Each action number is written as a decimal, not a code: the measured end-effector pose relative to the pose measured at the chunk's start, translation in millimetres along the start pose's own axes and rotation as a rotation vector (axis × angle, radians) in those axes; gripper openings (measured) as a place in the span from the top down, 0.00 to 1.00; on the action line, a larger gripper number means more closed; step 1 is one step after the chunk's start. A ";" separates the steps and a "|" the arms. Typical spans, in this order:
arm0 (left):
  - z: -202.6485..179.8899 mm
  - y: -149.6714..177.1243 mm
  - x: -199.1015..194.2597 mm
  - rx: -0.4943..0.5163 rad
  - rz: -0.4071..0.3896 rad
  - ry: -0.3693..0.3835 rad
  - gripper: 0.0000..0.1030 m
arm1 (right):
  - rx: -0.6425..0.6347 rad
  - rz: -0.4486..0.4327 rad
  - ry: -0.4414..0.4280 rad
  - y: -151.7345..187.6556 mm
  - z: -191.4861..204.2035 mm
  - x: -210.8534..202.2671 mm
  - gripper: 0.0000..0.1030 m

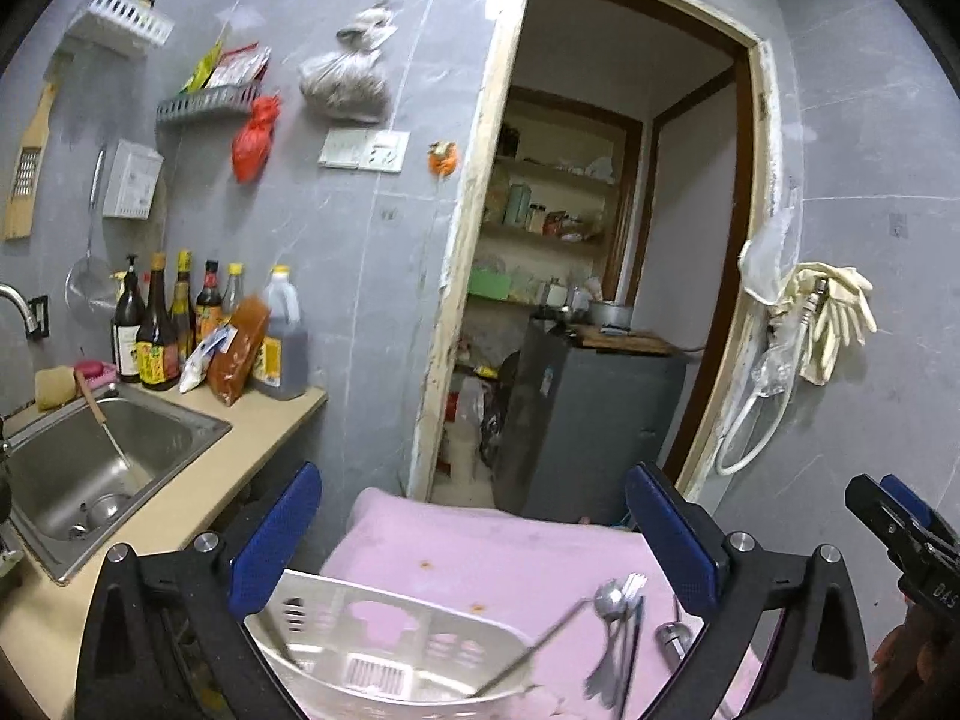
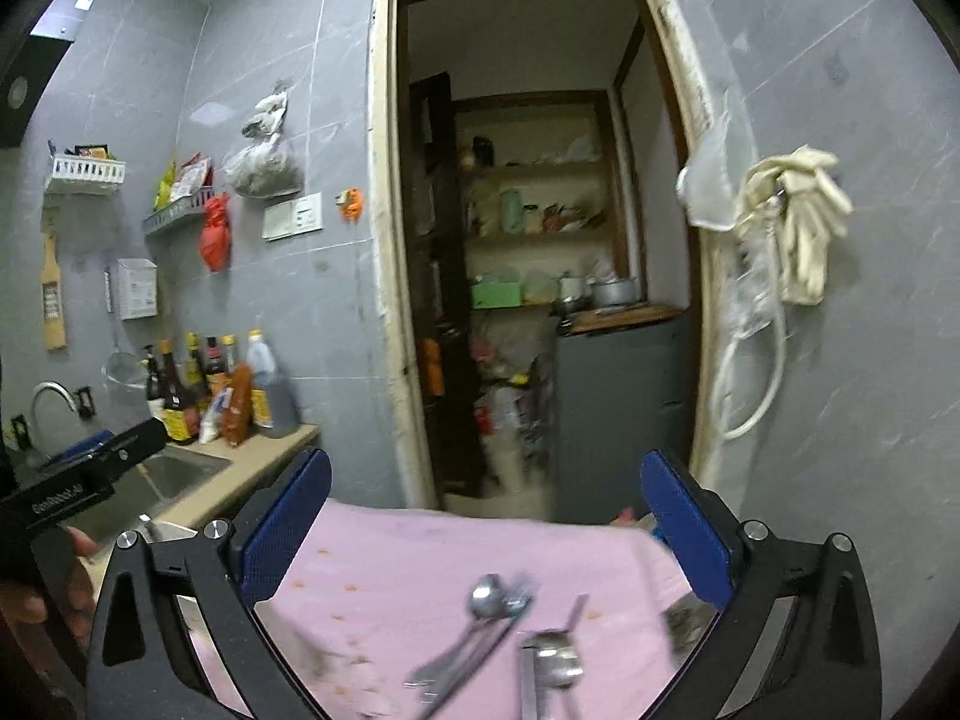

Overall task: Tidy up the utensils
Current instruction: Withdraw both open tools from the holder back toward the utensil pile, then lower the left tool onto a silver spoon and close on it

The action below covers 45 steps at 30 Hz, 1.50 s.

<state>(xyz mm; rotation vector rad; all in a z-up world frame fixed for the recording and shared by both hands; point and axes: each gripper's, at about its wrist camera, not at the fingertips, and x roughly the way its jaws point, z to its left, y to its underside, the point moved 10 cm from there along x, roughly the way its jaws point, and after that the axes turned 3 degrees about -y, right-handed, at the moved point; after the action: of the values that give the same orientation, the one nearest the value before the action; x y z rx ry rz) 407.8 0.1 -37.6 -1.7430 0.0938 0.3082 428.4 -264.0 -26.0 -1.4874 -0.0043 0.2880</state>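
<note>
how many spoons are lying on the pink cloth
2 that I can make out. One spoon lies bundled with a fork in the middle of the pink cloth; the other spoon lies to its right, nearer the camera. Blur may hide more in the bundle.

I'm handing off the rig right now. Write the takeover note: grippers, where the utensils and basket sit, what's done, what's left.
Left gripper: open, empty, raised over the white plastic basket.
Right gripper: open, empty, above the loose cutlery.
Basket sits at the near left of the pink cloth; one thin metal utensil leans over its rim, its end inside.
On the cloth, right of the basket: a bundle of spoon and fork and a separate spoon. Motion blur hides the exact count.
Done: apparently one utensil in the basket.
Left: likely move the loose cutlery into the basket.
</note>
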 end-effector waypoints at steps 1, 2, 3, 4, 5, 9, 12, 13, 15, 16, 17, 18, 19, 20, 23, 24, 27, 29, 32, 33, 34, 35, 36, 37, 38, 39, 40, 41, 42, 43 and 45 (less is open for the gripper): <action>-8.3 2.1 -1.1 0.003 -0.001 0.002 0.01 | -0.012 -0.008 0.005 0.1 -7.7 -3.2 0.01; -17.4 4.5 -2.0 0.008 0.001 0.011 0.01 | -0.026 -0.019 0.011 0.6 -16.3 -6.1 0.01; -28.7 8.3 -2.3 0.016 0.009 0.029 0.01 | -0.035 -0.024 0.016 1.5 -22.9 -8.9 0.01; -37.7 11.8 -2.0 0.024 0.018 0.043 0.01 | -0.046 -0.024 0.026 4.0 -32.5 -10.9 0.01; -49.9 17.3 -0.6 0.036 0.034 0.064 0.01 | -0.055 -0.021 0.033 7.2 -41.9 -12.2 0.01; -86.5 36.3 6.3 0.072 0.072 0.115 0.01 | -0.067 0.001 0.056 20.1 -70.8 -8.6 0.01; -106.6 50.4 15.8 0.077 0.093 0.128 0.01 | -0.046 0.027 0.066 34.8 -90.6 -1.4 0.01; -111.9 53.9 18.3 0.079 0.094 0.129 0.01 | -0.034 0.042 0.068 41.1 -96.4 2.9 0.01; -123.9 63.8 24.3 0.085 0.103 0.129 0.01 | -0.008 0.079 0.063 56.6 -106.6 12.6 0.01; -128.3 68.2 27.6 0.089 0.107 0.130 0.01 | 0.010 0.104 0.057 66.4 -112.1 18.7 0.01; -134.1 74.7 33.4 0.094 0.123 0.128 0.01 | 0.026 0.138 0.051 77.4 -116.9 26.0 0.01; -138.2 79.9 38.3 0.098 0.139 0.130 0.01 | 0.033 0.166 0.045 87.4 -118.3 32.5 0.01; -141.5 84.5 43.3 0.100 0.154 0.132 0.01 | 0.039 0.198 0.035 98.2 -120.8 39.6 0.01; -145.1 90.3 48.7 0.103 0.172 0.134 0.01 | 0.050 0.228 0.016 109.3 -122.6 46.6 0.01; -153.6 107.2 68.3 0.111 0.233 0.142 0.01 | 0.090 0.298 -0.038 137.7 -124.7 64.3 0.02; -155.4 114.0 76.1 0.111 0.260 0.143 0.01 | 0.102 0.319 -0.047 145.9 -125.2 70.9 0.03; -157.0 131.9 100.2 0.105 0.323 0.132 0.01 | 0.118 0.381 -0.079 170.9 -122.2 89.9 0.22; -155.1 144.1 116.0 0.093 0.362 0.129 0.01 | 0.131 0.425 -0.112 188.5 -118.9 103.8 0.34; -152.0 160.5 136.3 0.092 0.414 0.122 0.05 | 0.140 0.482 -0.160 209.4 -112.2 119.1 0.43; -151.0 166.6 143.3 0.092 0.434 0.123 0.08 | 0.138 0.495 -0.173 214.7 -108.0 122.0 0.46; -150.1 171.0 148.6 0.091 0.448 0.124 0.11 | 0.137 0.510 -0.194 220.2 -104.2 126.0 0.49; -148.7 176.3 154.6 0.090 0.465 0.124 0.12 | 0.137 0.527 -0.216 225.9 -100.6 129.6 0.49; -147.0 181.3 160.5 0.087 0.482 0.123 0.13 | 0.136 0.539 -0.229 229.7 -98.0 132.2 0.49; -145.8 185.2 164.7 0.084 0.492 0.122 0.14 | 0.137 0.557 -0.246 235.3 -94.6 135.6 0.50; -144.2 189.3 169.2 0.079 0.504 0.122 0.16 | 0.141 0.573 -0.264 240.4 -91.2 138.9 0.51; -145.0 192.8 174.7 0.072 0.516 0.124 0.17 | 0.143 0.588 -0.277 245.6 -88.7 141.4 0.52; -144.1 196.1 179.0 0.067 0.530 0.127 0.19 | 0.148 0.617 -0.291 251.9 -85.2 144.7 0.54; -143.5 200.9 185.3 0.062 0.549 0.131 0.21 | 0.153 0.635 -0.309 256.1 -81.8 146.9 0.56; -143.5 204.5 190.2 0.059 0.561 0.135 0.22 | 0.156 0.647 -0.321 259.7 -80.1 147.2 0.56; -143.3 207.8 194.6 0.058 0.574 0.138 0.24 | 0.157 0.664 -0.330 263.9 -77.5 148.8 0.57; -142.9 214.1 204.4 0.056 0.599 0.147 0.30 | 0.164 0.684 -0.351 268.5 -73.3 150.8 0.58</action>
<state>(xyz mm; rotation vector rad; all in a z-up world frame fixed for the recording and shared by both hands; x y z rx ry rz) 576.1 -159.3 -270.6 -1.6496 0.7315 0.6033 536.9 -291.8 -322.1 -1.2194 0.2446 1.0731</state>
